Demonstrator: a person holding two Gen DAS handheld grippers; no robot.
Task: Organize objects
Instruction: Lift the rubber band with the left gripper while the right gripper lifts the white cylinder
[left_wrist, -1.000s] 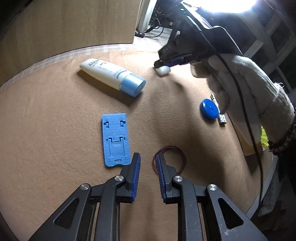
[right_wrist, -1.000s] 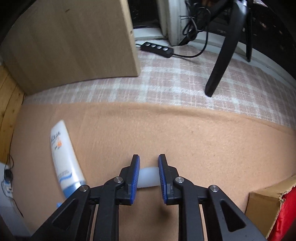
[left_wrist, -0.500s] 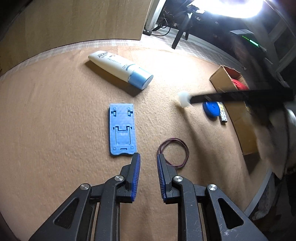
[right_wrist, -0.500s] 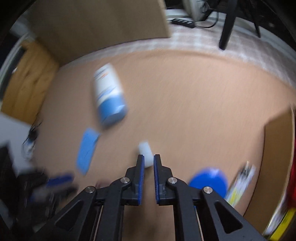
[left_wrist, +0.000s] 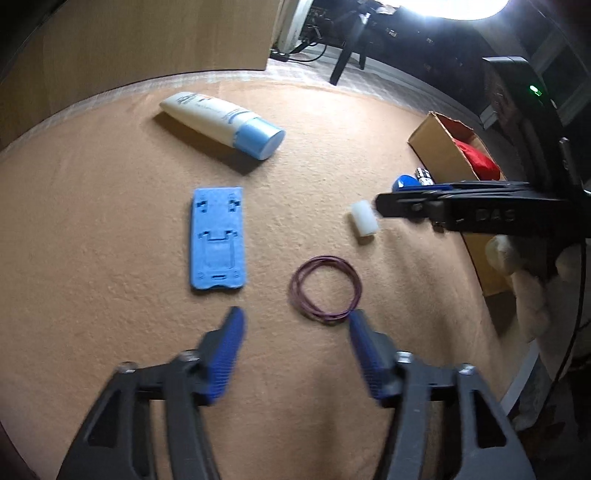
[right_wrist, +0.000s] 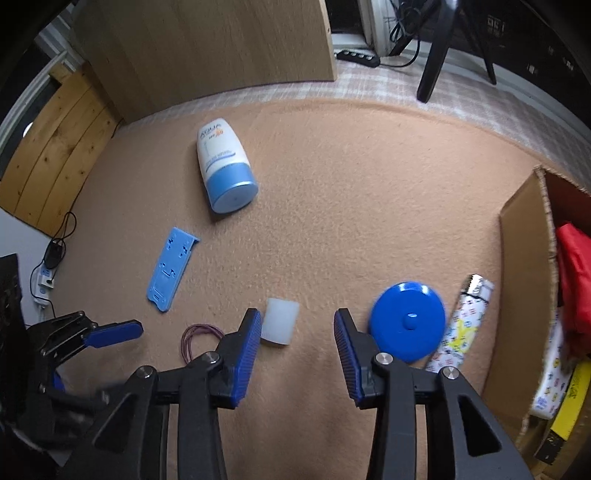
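Observation:
A small white cylinder (right_wrist: 279, 322) lies on the tan cloth, free, just ahead of my open right gripper (right_wrist: 297, 325); it also shows in the left wrist view (left_wrist: 363, 222). My left gripper (left_wrist: 295, 328) is open and empty, above a purple rubber band (left_wrist: 325, 290). A blue plastic plate (left_wrist: 218, 242) lies ahead of it on the left. A white tube with a blue cap (left_wrist: 225, 123) lies farther back. A blue round disc (right_wrist: 408, 321) and a patterned stick (right_wrist: 460, 321) lie to the right of the right gripper.
A cardboard box (right_wrist: 524, 280) with red and yellow items stands at the right edge of the cloth. A wooden panel (right_wrist: 207, 48) stands at the back. A power strip (right_wrist: 356, 57) and a black tripod leg (right_wrist: 436, 55) are on the checked floor beyond.
My right gripper carried the white cylinder from the back toward the front, set it down by the rubber band and opened. My left gripper opened wide.

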